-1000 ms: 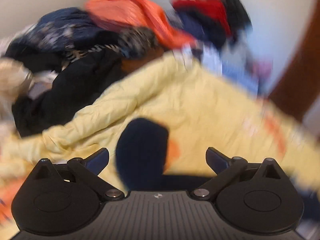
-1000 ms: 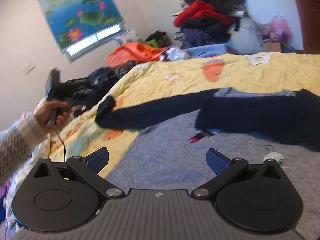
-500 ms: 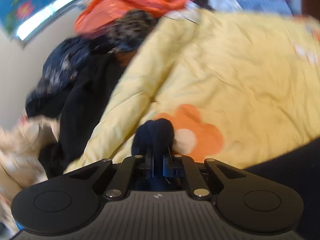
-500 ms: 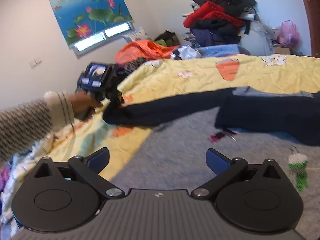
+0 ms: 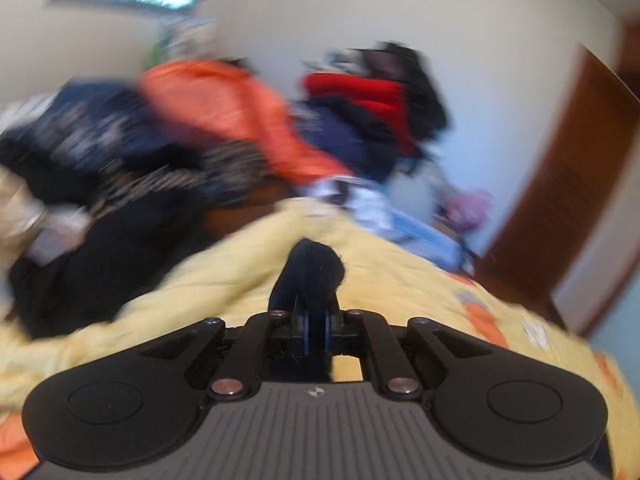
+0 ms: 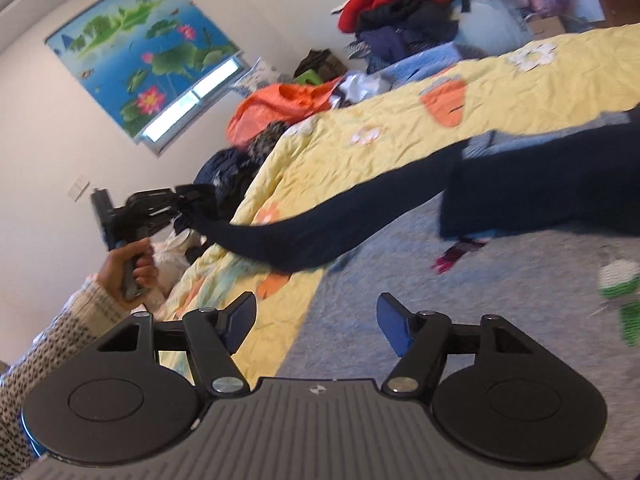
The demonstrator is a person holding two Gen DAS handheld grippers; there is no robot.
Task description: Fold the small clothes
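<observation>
Nearest the right wrist camera, the right gripper [image 6: 316,326] hangs over the grey blanket [image 6: 460,320] with its blue-padded fingers [image 6: 394,328] spread wide and nothing between them. Just beyond, the navy garment [image 6: 540,192] lies partly on the grey blanket and partly on the yellow quilt [image 6: 400,120]; its long sleeve [image 6: 320,232] stretches leftward, raised off the quilt edge. At the sleeve end, the left gripper [image 6: 188,196], held by the left hand [image 6: 128,268], is clamped on the cuff. Left wrist view: the left gripper [image 5: 315,330] has its fingers pressed together on the dark cuff [image 5: 312,276], which bunches up above them. Farther back, blurred clothes piles [image 5: 240,120] lie against the wall, and a lotus-print blind [image 6: 148,52] hangs beyond.
</observation>
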